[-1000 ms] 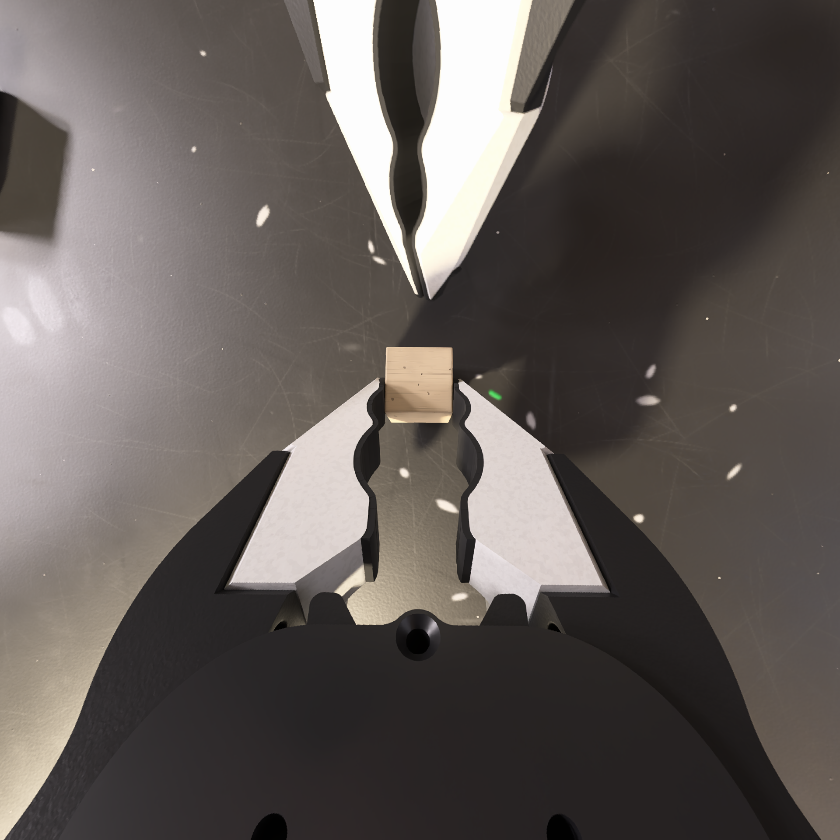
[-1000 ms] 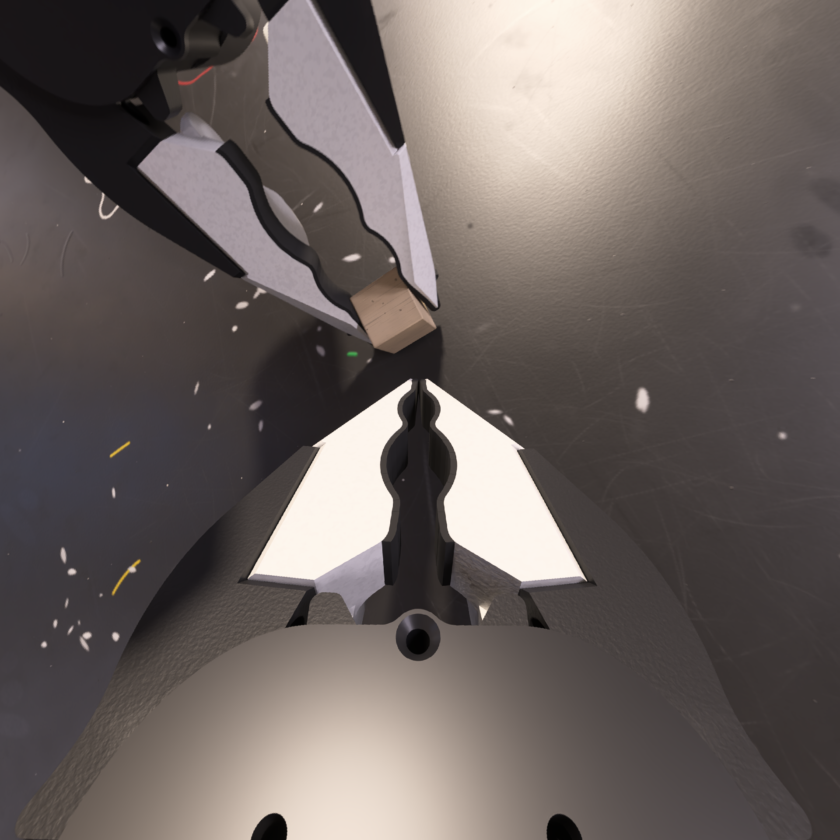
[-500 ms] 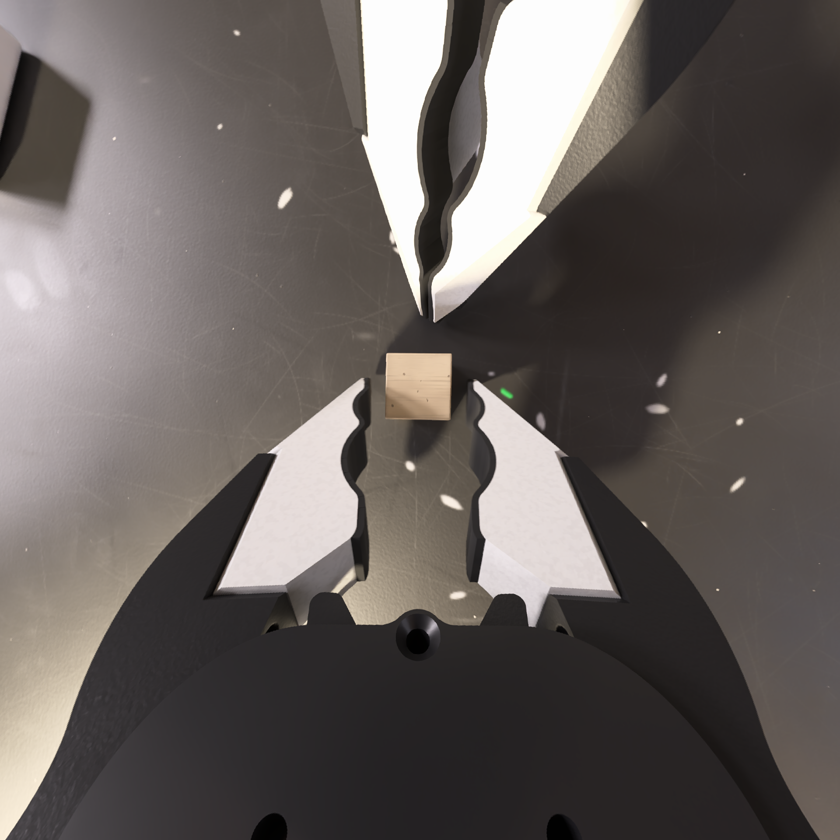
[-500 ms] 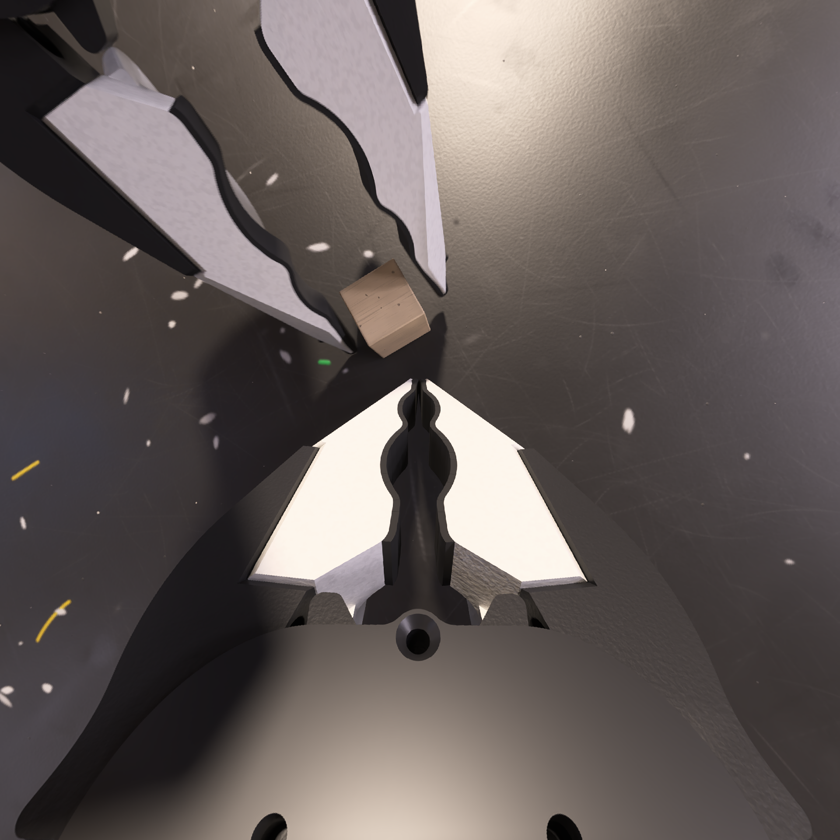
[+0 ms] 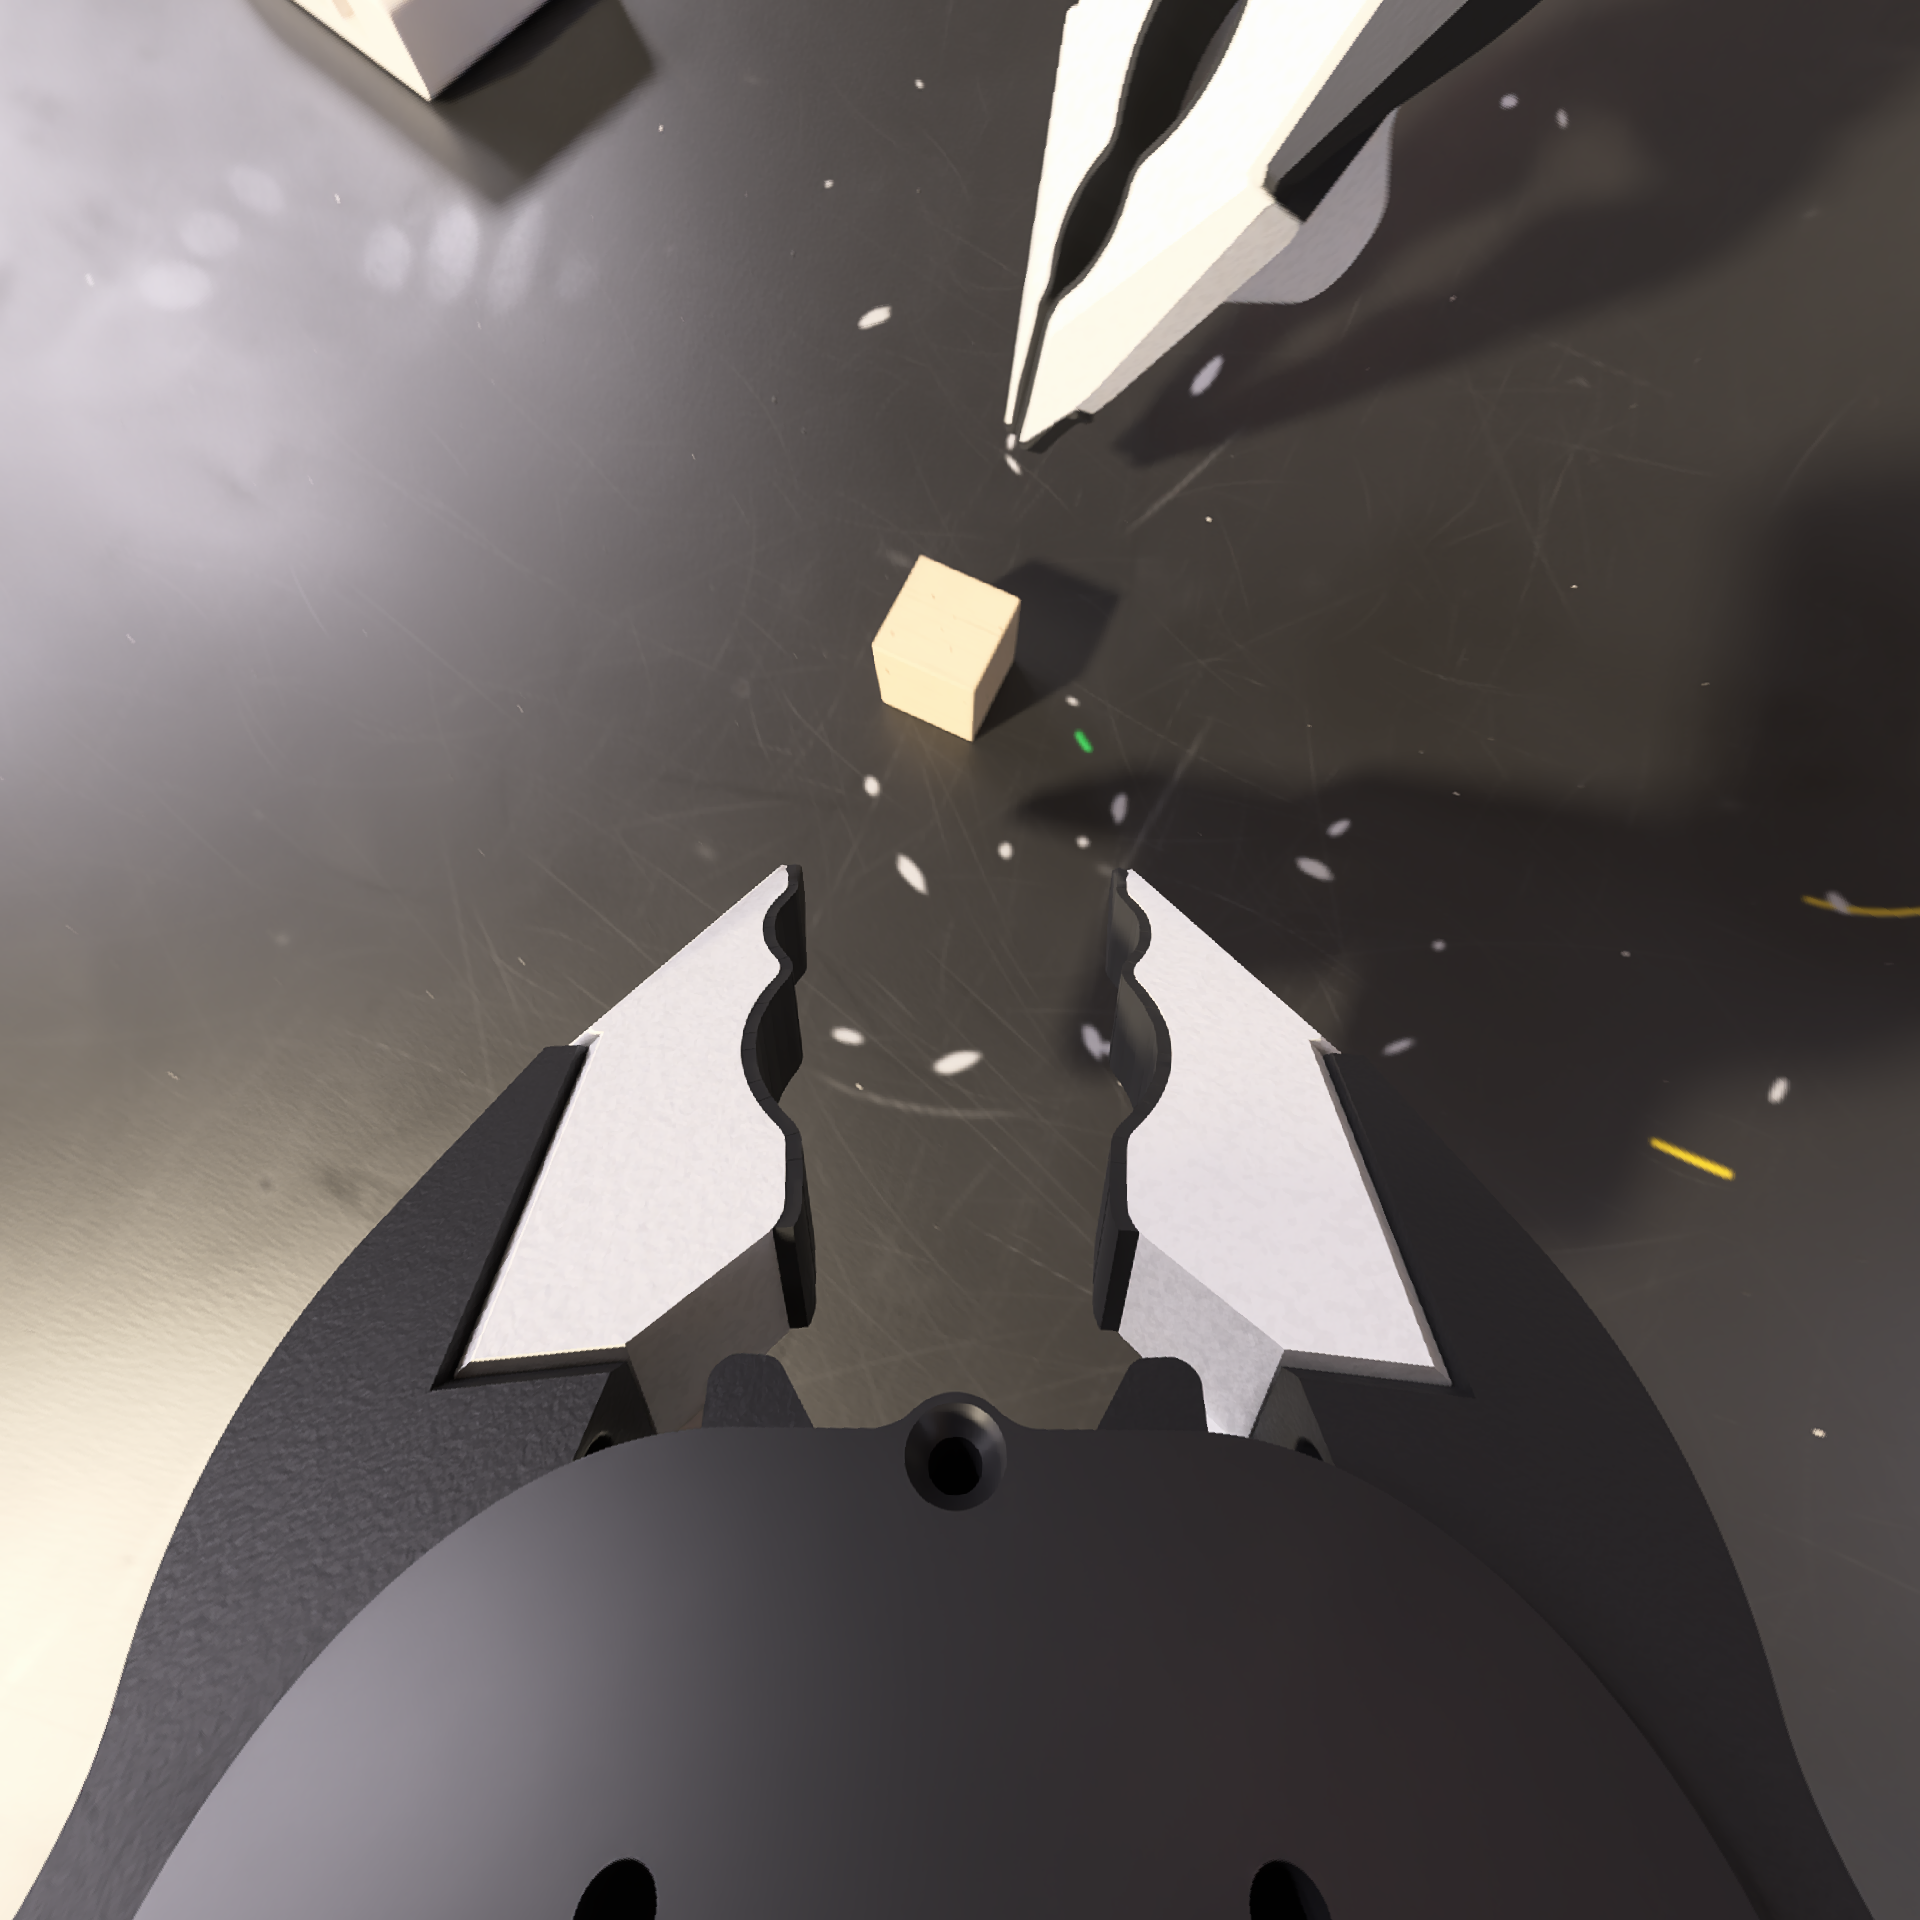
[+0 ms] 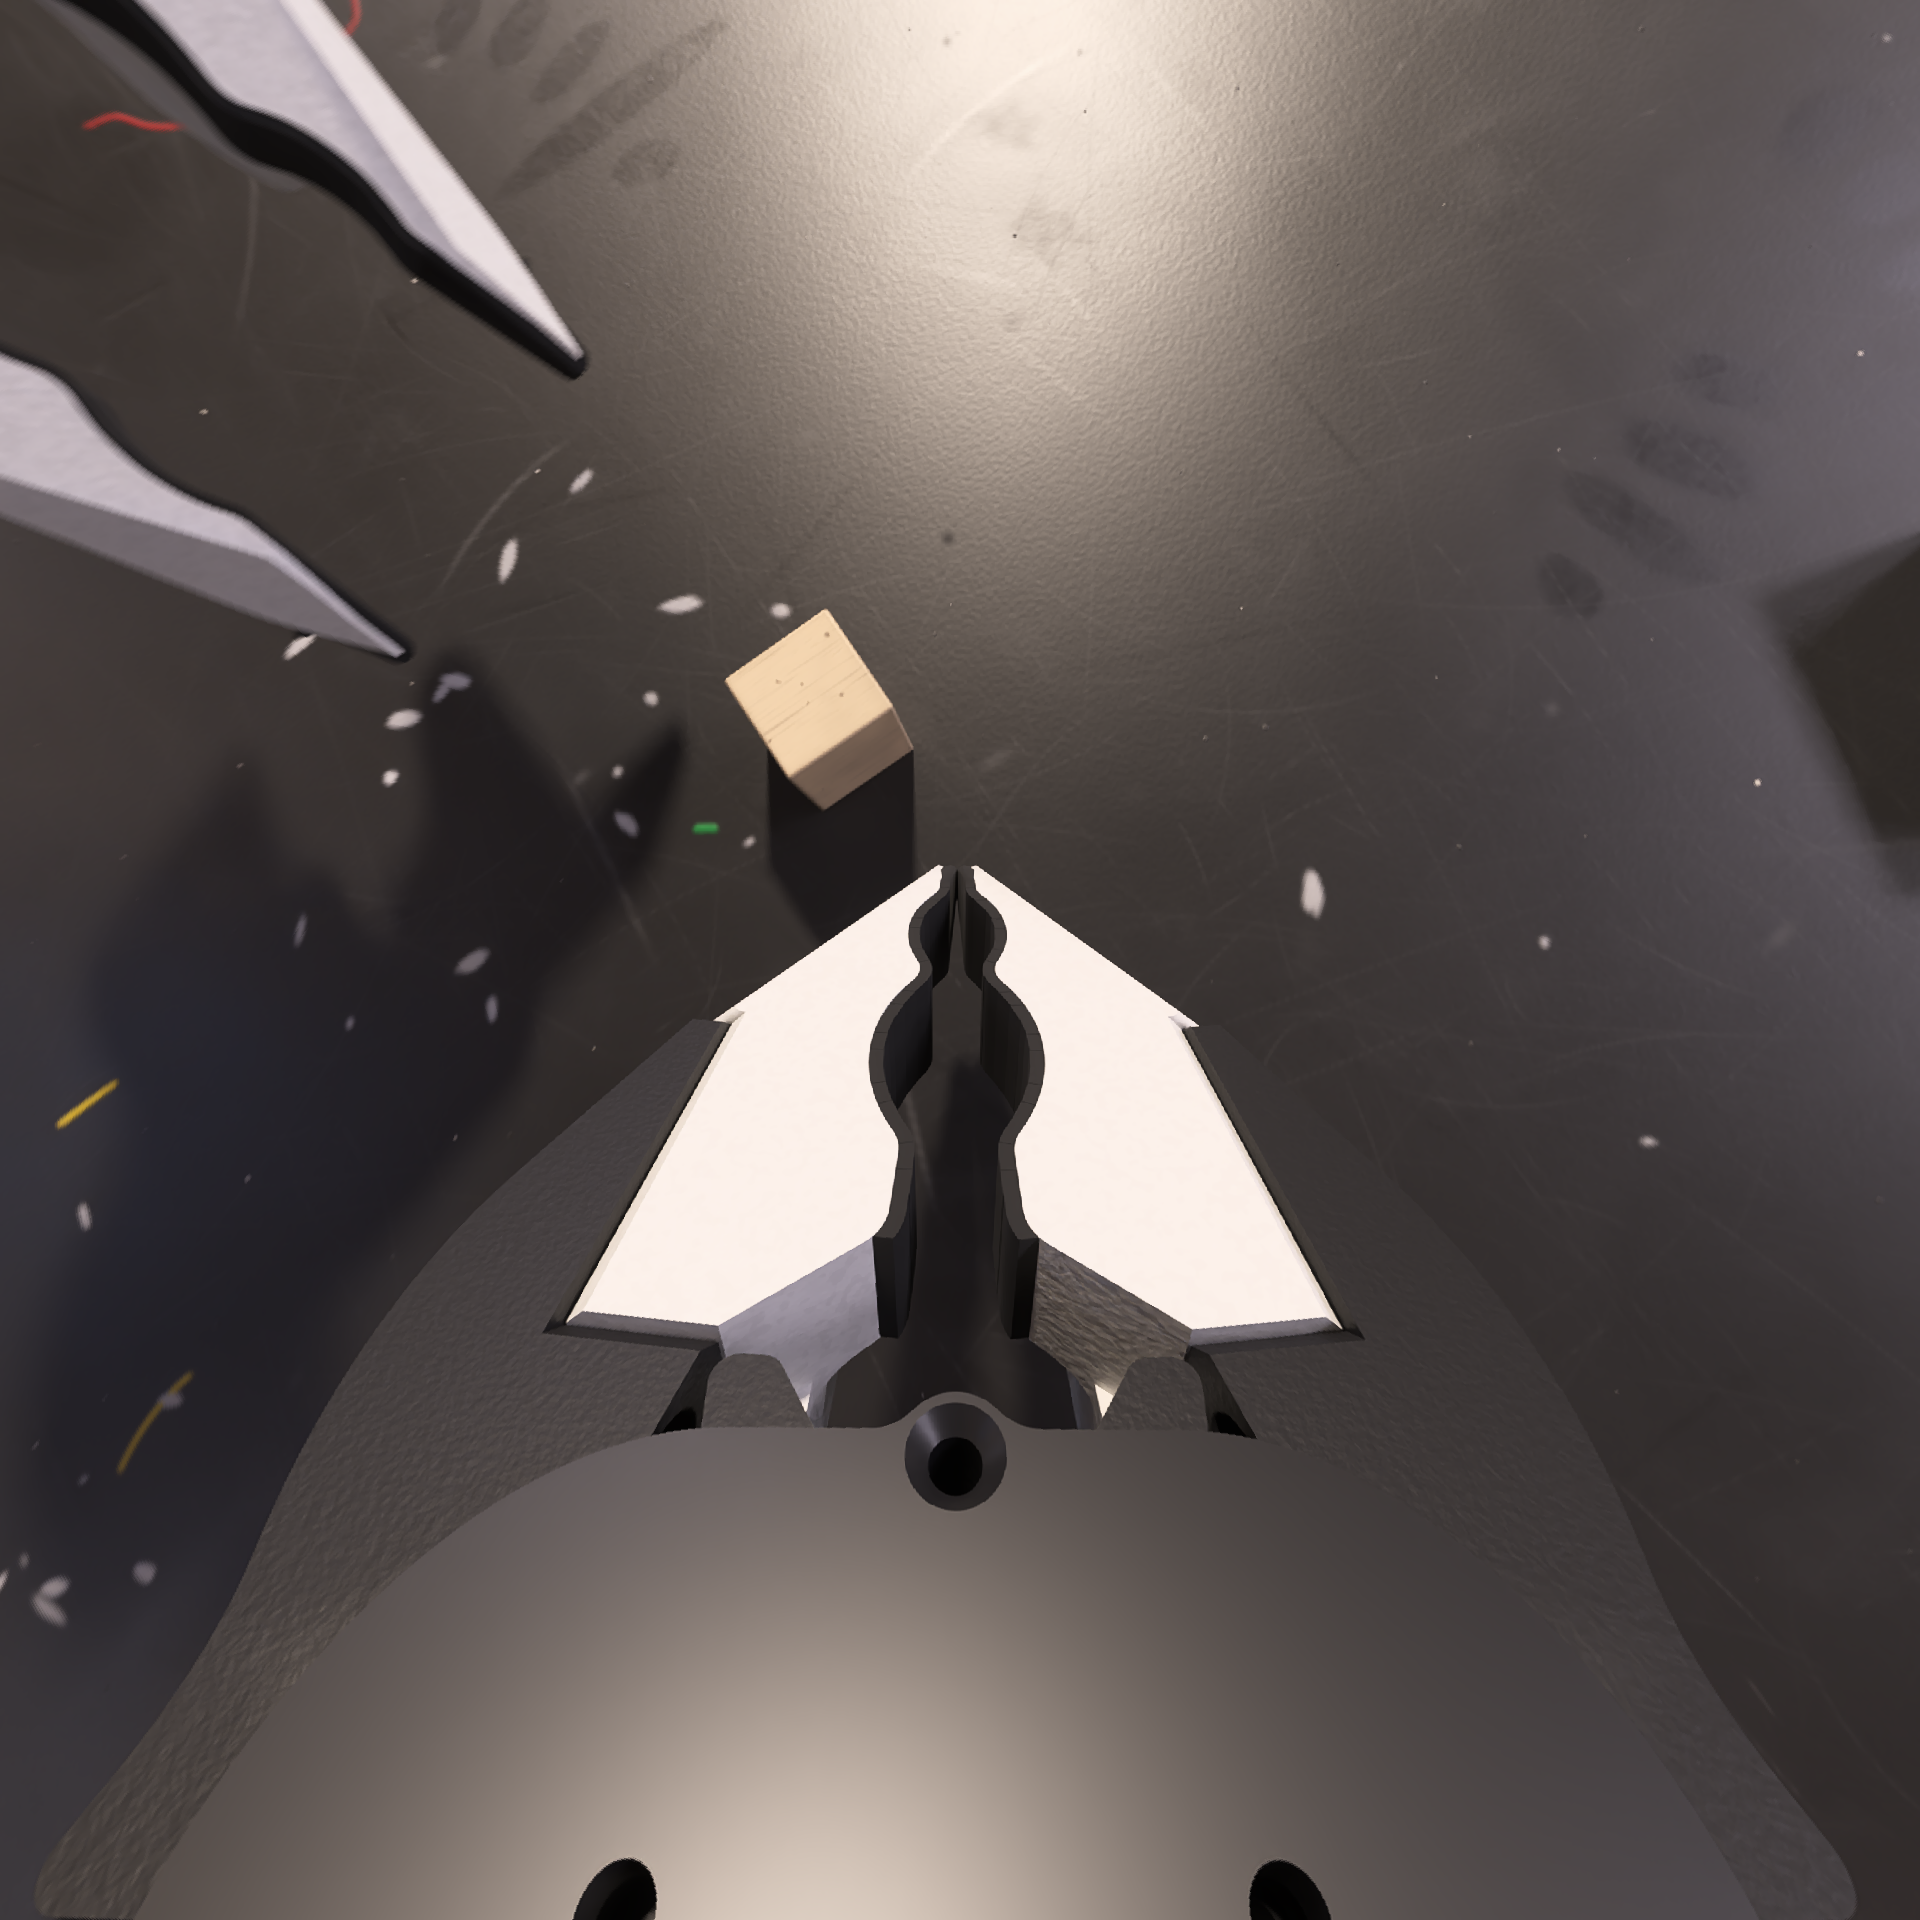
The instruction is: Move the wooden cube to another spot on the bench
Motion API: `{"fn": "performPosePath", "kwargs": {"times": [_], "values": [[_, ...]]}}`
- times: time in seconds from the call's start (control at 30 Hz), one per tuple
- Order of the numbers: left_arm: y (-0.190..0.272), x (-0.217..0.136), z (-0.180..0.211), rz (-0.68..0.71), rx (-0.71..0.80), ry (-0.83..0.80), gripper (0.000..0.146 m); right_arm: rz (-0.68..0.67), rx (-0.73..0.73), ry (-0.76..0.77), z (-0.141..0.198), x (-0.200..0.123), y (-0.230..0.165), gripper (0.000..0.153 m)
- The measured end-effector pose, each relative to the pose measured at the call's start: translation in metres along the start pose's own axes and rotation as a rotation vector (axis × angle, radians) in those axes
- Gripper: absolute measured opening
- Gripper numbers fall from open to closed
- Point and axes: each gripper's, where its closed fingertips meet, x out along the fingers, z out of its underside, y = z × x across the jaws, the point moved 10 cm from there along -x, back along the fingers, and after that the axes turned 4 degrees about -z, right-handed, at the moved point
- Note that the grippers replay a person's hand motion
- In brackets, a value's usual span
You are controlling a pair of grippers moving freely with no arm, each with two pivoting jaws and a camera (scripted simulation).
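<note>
Surface [image 5: 416, 623] first: dark, scuffed and scratched, flecked with pale chips and a few yellow slivers, with a glare of light at one side. A pale block [image 5: 436, 42] sits at its far left corner in the left wrist view, well apart from everything else.

Left tongs [image 5: 951, 883] come next in size. They are spread wide with nothing between them, raised off the surface and pointing toward the cube. Right tongs [image 6: 956, 873] are pressed together at the tips, pinching nothing, and they hover just short of the cube from the opposite side.

Wooden cube [image 5: 945, 646] rests flat on the surface, free of both pairs of tongs. It lies ahead of the left tongs and slightly left of their centre line, near but clearly apart. Seen from the right wrist view, the wooden cube [image 6: 821, 707] sits just beyond the closed tips, a little to their left, turned so one corner faces them, and its shadow reaches back toward them.

Small and solid, the cube is probably light and stiff, with dry faces that should hold well and little risk of damage. Two opposite flat faces are the place to grip, not the corners, since a diagonal squeeze would likely twist it out. A tiny green fleck [image 5: 1084, 741] lies just beside it.
</note>
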Motion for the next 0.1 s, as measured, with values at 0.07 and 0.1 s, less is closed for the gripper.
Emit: {"fn": "performPosePath", "kwargs": {"times": [0.07,0.1], "values": [[0.0030,-0.0028,0.0082,0.001,-0.039,0.015,0.059,0.007,0.000,-0.005,-0.0038,0.0064,-0.0014,0.000],[0.0040,-0.0034,0.0109,0.003,-0.049,0.014,0.059,-0.002,0.001,-0.012,-0.0053,0.0090,-0.0017,0.000]]}}
